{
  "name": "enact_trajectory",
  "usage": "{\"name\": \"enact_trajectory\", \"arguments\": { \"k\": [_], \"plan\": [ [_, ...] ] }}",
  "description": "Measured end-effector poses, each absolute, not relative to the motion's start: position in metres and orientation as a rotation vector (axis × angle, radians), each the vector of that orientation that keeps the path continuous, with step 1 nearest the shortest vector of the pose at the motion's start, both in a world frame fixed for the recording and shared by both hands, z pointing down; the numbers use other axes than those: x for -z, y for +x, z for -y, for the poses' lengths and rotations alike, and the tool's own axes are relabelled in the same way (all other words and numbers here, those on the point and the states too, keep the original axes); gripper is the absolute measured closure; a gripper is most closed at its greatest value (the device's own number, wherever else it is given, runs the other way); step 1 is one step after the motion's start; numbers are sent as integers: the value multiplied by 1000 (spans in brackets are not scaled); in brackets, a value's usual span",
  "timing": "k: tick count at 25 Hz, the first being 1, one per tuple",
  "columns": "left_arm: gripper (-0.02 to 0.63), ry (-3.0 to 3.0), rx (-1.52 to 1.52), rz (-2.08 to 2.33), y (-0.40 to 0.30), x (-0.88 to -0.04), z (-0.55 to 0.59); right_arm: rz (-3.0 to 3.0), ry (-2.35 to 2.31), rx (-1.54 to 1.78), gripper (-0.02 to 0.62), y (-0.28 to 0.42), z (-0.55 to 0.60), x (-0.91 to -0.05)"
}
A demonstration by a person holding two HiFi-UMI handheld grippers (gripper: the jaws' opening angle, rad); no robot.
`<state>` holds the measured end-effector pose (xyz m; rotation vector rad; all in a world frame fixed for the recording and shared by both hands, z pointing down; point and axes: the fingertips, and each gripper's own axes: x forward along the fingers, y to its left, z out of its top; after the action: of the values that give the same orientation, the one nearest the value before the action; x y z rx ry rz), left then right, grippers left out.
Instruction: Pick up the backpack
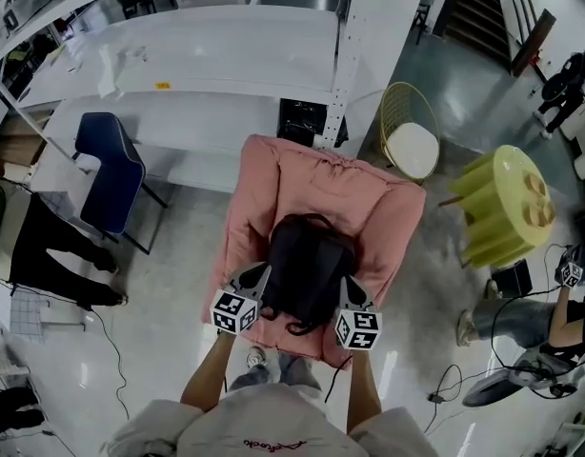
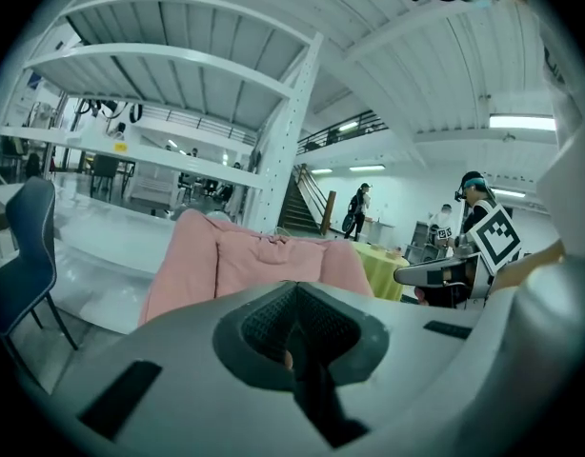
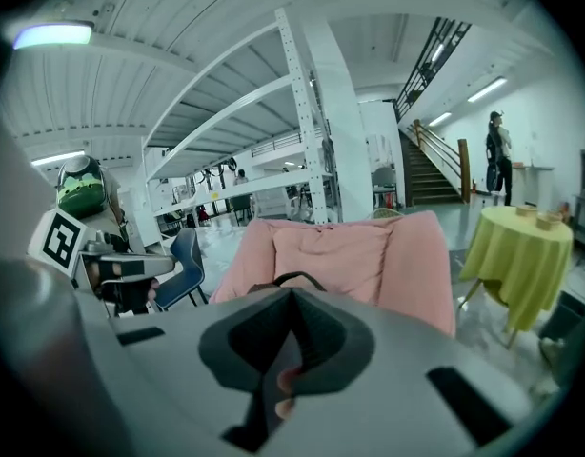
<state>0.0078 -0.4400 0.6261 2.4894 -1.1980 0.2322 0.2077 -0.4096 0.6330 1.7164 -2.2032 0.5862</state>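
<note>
We flank the backpack (image 1: pixel 307 265) on the armchair (image 1: pixel 302 174); left gripper (image 1: pixel 261 273) and right gripper (image 1: pixel 350 285) both clenched shut, one each side for a balanced lift.

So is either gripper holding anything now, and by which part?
Cannot tell. The left gripper and the right gripper are shut at the lower sides of the backpack; no grip shows.

No legible text. Red script on white shirt (image 1: pixel 273 425), perhaps logo, too blurred to read.
</note>
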Motion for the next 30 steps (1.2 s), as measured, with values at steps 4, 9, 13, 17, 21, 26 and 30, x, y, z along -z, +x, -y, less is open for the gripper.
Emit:
{"name": "enact_trajectory", "arguments": {
  "k": [4,9,13,17,21,26,30],
  "plan": [
    [595,2502,-224,1191,8,-626,441,2201,1722,-584,577,205,410,-637],
    [596,2504,-241,1183,4,-632,438,2197,1723,-587,577,201,408,-643],
    [595,2502,-251,1172,4,-638,435,2192,1718,-590,577,200,406,-648],
    [595,2501,-260,1161,3,-649,433,2181,1712,-606,577,199,401,-661],
    [595,2484,-273,1145,1,-668,429,2155,1699,-639,577,196,391,-683],
    [596,2459,-287,1121,0,-701,421,2125,1679,-686,577,190,377,-715],
    [596,2439,-295,1098,1,-729,412,2105,1680,-724,577,187,362,-743]
  ]
}}
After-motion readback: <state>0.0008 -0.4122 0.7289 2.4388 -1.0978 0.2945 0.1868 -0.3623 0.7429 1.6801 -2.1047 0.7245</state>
